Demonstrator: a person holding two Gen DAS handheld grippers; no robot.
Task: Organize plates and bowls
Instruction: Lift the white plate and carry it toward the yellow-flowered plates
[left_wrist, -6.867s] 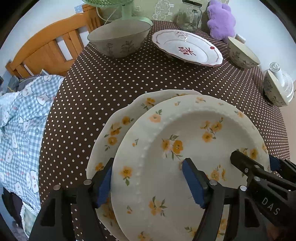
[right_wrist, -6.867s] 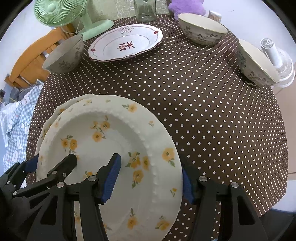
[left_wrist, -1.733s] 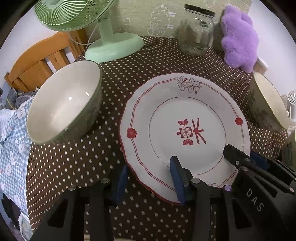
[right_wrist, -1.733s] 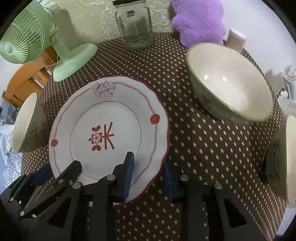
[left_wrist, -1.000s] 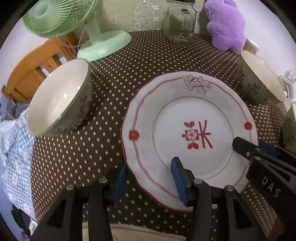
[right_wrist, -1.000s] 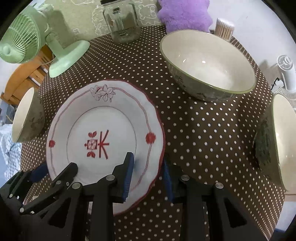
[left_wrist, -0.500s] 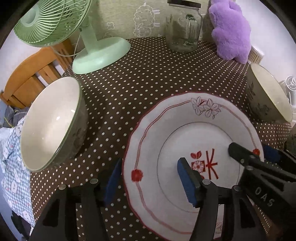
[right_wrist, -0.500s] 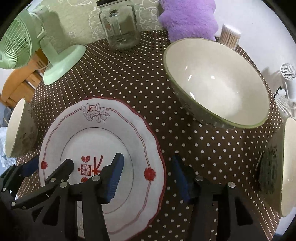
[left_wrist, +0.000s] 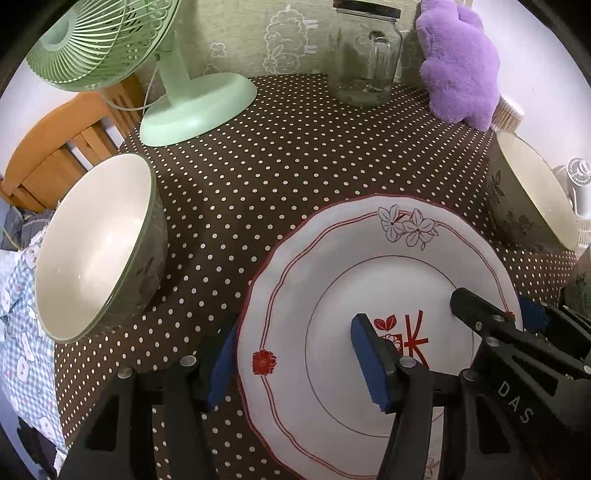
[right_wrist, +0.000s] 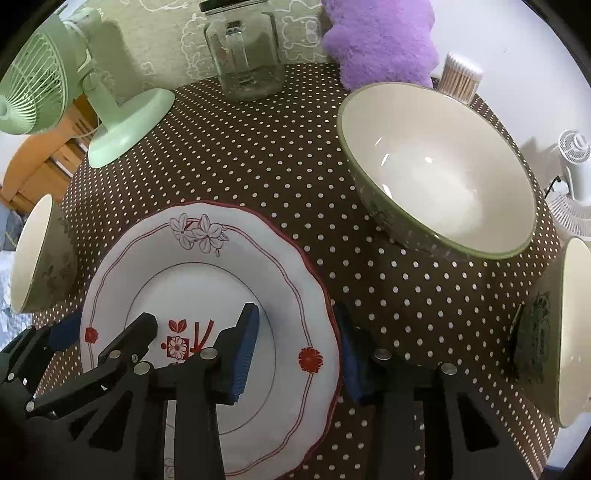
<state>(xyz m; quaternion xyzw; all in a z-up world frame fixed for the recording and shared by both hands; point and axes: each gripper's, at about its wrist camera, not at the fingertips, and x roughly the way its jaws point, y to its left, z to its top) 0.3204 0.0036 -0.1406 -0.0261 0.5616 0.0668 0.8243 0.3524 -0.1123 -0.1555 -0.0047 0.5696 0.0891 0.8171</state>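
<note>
While both grippers straddle opposite edges of the red-trimmed plate (left_wrist: 376, 295) on the dotted tablecloth (left_wrist: 258, 166), the left gripper (left_wrist: 295, 363) has just been narrowing with the rim between its blue pads, gaps showing. The right gripper (right_wrist: 295, 345) has likewise been closing around the rim, not visibly pressing. One bowl (left_wrist: 96, 243) sits left of the plate, another bowl (right_wrist: 436, 173) right of it.
</note>
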